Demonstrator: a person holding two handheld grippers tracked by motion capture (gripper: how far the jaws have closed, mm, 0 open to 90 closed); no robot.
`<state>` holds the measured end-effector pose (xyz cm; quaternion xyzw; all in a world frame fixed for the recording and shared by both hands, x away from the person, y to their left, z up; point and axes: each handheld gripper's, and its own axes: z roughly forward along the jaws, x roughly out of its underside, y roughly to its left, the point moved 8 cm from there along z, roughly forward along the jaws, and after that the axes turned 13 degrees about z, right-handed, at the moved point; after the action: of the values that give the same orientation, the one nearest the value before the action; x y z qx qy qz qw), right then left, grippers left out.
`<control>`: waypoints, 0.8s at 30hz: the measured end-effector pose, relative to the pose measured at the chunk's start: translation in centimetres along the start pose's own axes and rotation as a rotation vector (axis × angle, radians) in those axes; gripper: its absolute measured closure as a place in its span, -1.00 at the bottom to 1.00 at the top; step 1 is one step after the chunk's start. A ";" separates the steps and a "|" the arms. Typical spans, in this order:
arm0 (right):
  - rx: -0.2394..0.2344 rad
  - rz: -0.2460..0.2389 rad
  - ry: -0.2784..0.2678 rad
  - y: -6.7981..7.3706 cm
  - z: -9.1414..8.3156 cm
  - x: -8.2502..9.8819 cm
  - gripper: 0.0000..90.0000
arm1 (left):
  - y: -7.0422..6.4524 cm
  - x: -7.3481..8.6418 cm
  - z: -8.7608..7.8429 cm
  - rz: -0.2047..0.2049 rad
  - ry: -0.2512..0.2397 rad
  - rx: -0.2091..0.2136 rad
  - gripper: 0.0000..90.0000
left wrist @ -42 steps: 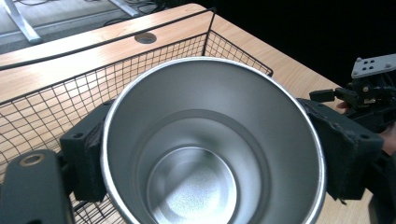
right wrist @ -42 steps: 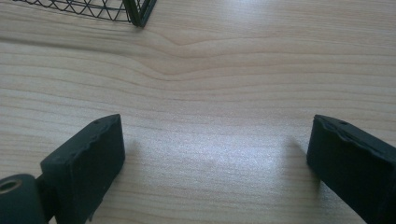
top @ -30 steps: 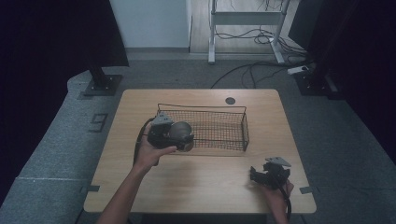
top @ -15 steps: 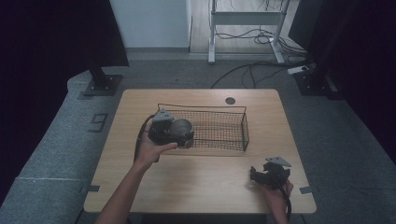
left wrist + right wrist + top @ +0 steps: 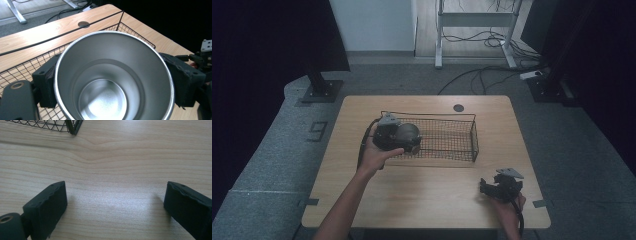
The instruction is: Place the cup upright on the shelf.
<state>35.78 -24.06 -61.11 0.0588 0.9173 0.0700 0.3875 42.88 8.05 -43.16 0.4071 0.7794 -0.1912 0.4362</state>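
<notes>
The left gripper (image 5: pixel 112 82) is clamping a cup (image 5: pixel 113 80) between its black jaws, over the left end of the wire basket (image 5: pixel 462 145). The cup is showing a smooth, round steel interior. The right gripper (image 5: pixel 115 205) is sitting spread wide over the wooden table (image 5: pixel 125 157).

High view looks down from above onto table (image 5: pixel 427 200); both gripper views sit close, sharing the wire basket (image 5: pixel 22 67) beyond their jaws
</notes>
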 end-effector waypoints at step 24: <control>-0.001 -0.001 -0.002 0.0 0.0 0.0 -0.89 | 2.3 -0.3 1.6 -0.046 0.013 0.009 -0.68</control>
<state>35.80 -24.07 -61.11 0.0580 0.9169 0.0701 0.3885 45.67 8.27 -43.62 0.3922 0.7906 -0.2017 0.4247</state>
